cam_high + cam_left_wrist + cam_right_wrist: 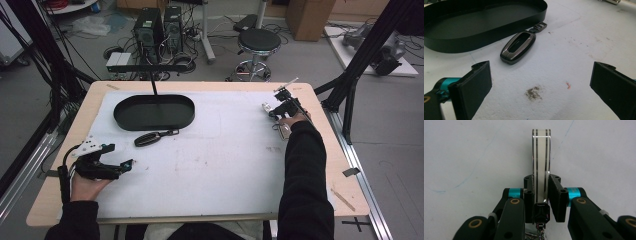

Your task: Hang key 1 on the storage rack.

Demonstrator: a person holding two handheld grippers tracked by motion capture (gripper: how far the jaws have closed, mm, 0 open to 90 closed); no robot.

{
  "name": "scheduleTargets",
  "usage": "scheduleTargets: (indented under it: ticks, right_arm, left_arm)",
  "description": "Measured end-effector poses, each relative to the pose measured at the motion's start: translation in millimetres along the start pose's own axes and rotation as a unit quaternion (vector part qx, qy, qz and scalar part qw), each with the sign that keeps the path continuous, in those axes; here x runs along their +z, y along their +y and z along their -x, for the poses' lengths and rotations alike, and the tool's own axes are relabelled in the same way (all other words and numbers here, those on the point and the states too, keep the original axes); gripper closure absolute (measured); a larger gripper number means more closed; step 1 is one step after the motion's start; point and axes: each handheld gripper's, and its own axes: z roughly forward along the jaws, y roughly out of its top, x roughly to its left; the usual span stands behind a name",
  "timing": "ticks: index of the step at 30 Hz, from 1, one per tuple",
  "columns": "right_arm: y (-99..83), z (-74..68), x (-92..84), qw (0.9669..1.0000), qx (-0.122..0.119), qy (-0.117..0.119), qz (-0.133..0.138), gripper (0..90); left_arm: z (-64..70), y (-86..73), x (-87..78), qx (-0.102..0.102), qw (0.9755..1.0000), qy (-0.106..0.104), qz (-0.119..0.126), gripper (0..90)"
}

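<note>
White key fob (541,162) with dark stripes stands on edge, clamped between the pads of the right gripper (541,192) at the far right of the table (320,165). Near the front left corner the left gripper (131,163) hovers with its jaws spread wide and nothing between them. A dark key fob (518,47) lies just beside the black oval tray (499,35).
</note>
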Motion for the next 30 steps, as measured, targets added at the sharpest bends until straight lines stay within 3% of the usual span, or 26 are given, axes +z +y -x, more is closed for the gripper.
scheduleTargets:
  ticks: [17,21,25,30]
  right_arm:
    - [5.7,-13.7,-37.0,0.9968,-0.011,0.030,0.073,76.3]
    - [6.4,-16.9,-42.7,0.9960,-0.015,0.027,0.084,76.2]
    - [7.0,-21.7,-51.6,0.9942,-0.022,0.029,0.101,76.3]
    - [7.0,-25.7,-70.1,0.9894,-0.024,0.045,0.136,76.3]
  left_arm:
    - [-0.1,0.0,-1.4,0.002,1.0000,0.001,0.006,4.3]
    - [-0.2,-0.1,-1.8,0.001,1.0000,0.002,0.007,4.3]
    - [-0.6,-0.1,-3.2,0.002,1.0000,0.003,0.009,4.3]
    - [-0.1,-0.2,-2.7,0.002,1.0000,0.001,0.006,4.3]
